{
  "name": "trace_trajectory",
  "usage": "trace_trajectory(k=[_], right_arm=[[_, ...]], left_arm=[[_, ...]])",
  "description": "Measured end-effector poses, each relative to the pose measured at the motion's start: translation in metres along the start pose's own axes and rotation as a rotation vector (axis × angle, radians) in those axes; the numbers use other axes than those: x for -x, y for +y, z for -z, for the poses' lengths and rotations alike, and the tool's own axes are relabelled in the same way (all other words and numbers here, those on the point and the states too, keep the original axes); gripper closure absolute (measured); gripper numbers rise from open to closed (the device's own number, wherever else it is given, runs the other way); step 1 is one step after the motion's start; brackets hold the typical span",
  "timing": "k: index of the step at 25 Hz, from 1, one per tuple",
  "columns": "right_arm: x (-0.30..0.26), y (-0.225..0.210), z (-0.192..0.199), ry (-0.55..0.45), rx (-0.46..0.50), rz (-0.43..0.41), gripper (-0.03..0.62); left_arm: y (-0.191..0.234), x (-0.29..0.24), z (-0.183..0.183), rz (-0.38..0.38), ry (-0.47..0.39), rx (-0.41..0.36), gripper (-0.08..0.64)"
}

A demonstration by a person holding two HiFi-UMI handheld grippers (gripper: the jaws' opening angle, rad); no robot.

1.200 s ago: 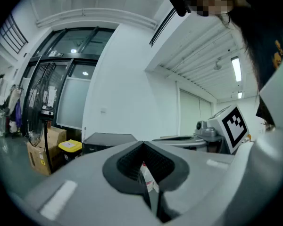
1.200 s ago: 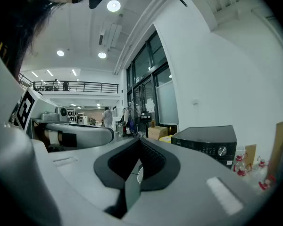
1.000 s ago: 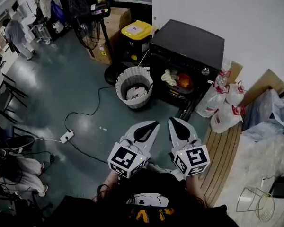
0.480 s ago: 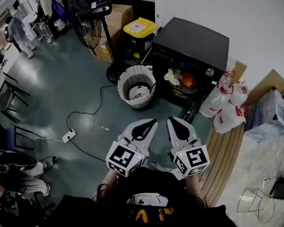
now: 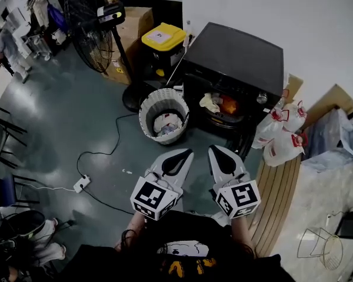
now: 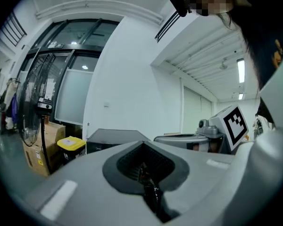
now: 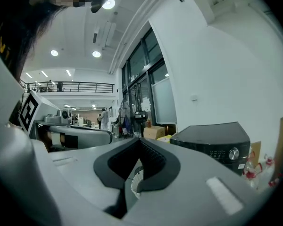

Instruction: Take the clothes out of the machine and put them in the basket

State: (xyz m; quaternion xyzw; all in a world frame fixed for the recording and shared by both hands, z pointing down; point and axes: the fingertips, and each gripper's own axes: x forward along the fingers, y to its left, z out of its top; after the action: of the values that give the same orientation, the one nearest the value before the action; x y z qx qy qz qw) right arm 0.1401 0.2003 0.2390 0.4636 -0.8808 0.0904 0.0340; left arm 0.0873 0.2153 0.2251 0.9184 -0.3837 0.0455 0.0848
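A black machine (image 5: 232, 63) stands against the white wall with its front open. Inside it lie a pale yellow cloth (image 5: 209, 102) and an orange cloth (image 5: 228, 104). A white woven basket (image 5: 149, 106) stands on the floor left of the opening, with light clothes (image 5: 166, 123) in it. My left gripper (image 5: 187, 153) and right gripper (image 5: 214, 150) are held side by side close to my body, well short of the machine. Both are shut with nothing in them. The machine (image 6: 114, 136) also shows past the left jaws. The basket (image 7: 133, 179) peeks through the right jaws, with the machine (image 7: 212, 142) beyond.
A standing fan (image 5: 88, 28) and cardboard boxes (image 5: 132, 23) are at the back left. A yellow-lidded bin (image 5: 160, 39) sits beside the machine. Tied plastic bags (image 5: 279, 137) lean at its right. A power strip (image 5: 80, 184) and cable lie on the floor. A wooden platform (image 5: 279, 190) runs along the right.
The head view has drifted slightly, so the fan and boxes sit further left. Both grippers keep the same shut pose near my body.
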Motion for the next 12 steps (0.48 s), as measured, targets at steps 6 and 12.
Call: trace_trajectory(k=[6, 12], right_arm=[[-0.076, -0.016, -0.004, 0.021, -0.047, 0.058, 0.569], [-0.136, -0.021, 0.003, 0.051, -0.087, 0.089, 0.569]], left_arm=[[0.077, -0.030, -0.019, 0.047, -0.002, -0.005, 0.560], [0.137, -0.053, -0.016, 0.081, 0.032, 0.024, 0.560]])
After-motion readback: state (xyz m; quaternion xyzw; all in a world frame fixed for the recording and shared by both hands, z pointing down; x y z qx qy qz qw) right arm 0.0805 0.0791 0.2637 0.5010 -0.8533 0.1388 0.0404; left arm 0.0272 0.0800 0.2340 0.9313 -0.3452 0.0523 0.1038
